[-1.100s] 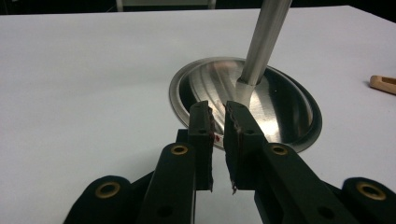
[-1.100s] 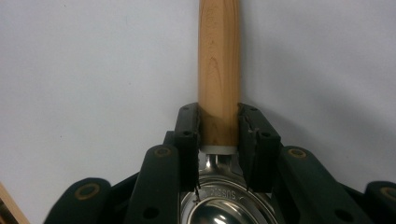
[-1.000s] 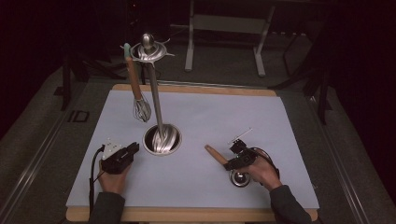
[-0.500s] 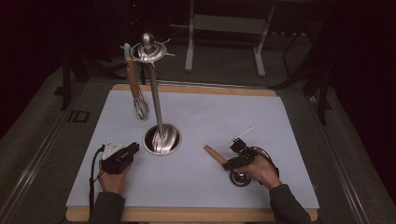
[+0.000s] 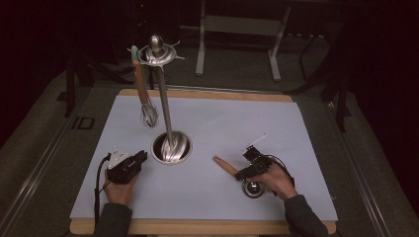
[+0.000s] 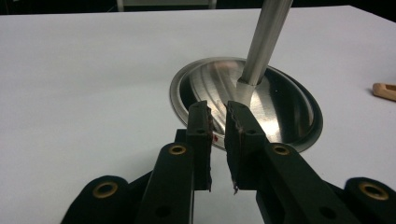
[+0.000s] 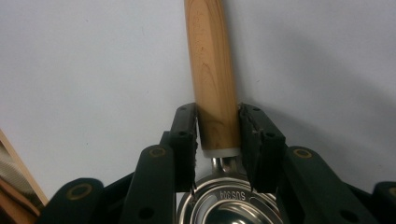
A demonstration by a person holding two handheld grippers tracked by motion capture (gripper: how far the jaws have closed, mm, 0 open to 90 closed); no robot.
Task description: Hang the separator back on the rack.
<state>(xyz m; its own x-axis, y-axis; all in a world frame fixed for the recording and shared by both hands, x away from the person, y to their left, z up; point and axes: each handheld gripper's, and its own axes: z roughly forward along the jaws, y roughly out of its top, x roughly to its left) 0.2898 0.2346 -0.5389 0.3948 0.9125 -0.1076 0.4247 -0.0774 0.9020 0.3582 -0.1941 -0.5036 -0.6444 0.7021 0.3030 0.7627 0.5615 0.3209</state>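
Around the stand (image 5: pixel 170 148): open mat (image 5: pixel 237 118) to right and far side, room to pass. Left of the pole (image 5: pixel 164 106), a hanging whisk (image 5: pixel 146 111) blocking the way. Just left of the base, left gripper (image 6: pixel 218 122) nearly closed. Right of the base, ladle (image 5: pixel 232 170) lying across, clamped in right gripper (image 7: pixel 217 135).

In my right gripper view, the metal ladle bowl (image 7: pixel 229 205) runs off the bottom edge, and my right gripper (image 7: pixel 218 140) covers both sides of the wooden handle (image 7: pixel 211 70) near its collar; the handle's far end is cut by the top edge. In my left gripper view, the stand's pole (image 6: pixel 264 42) leaves the top edge. From the high view, the whisk (image 5: pixel 149 116) wires are too small to make out.
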